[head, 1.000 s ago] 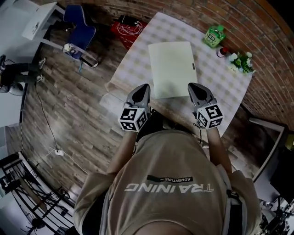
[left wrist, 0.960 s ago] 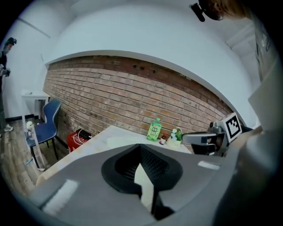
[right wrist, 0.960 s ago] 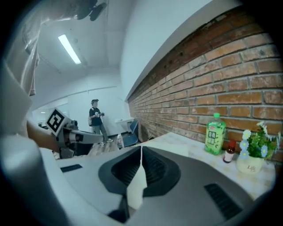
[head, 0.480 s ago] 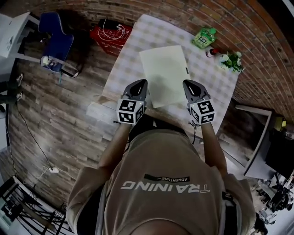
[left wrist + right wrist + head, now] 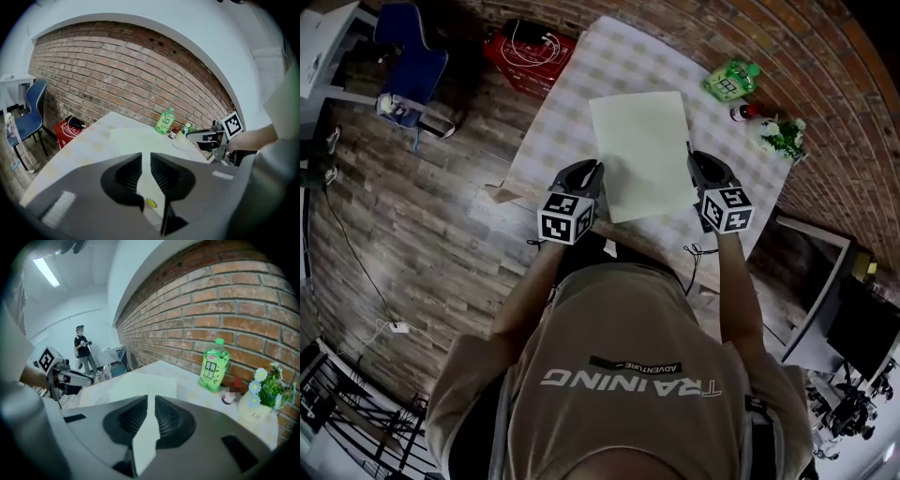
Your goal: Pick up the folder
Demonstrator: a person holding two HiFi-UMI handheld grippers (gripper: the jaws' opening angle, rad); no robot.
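The pale folder (image 5: 642, 150) lies flat on the checked table (image 5: 572, 103), long side running away from me. My left gripper (image 5: 595, 169) sits at the folder's near left edge, its jaws just opening to a narrow gap with nothing gripped. My right gripper (image 5: 692, 159) is at the near right edge, shut and empty. In the left gripper view the jaws (image 5: 146, 157) point across the folder (image 5: 140, 138) toward the right gripper (image 5: 206, 136). In the right gripper view the jaws (image 5: 151, 399) face the folder (image 5: 136, 385).
A green bottle (image 5: 729, 80), a small red-capped bottle (image 5: 741, 112) and a flower pot (image 5: 783, 136) stand at the table's far right by the brick wall. A red crate (image 5: 530, 47) and a blue chair (image 5: 408, 56) are on the floor at the left. A person (image 5: 82, 350) stands far off.
Both grippers have moved forward and down from the table's near edge to the folder's near corners. They now flank its sides.
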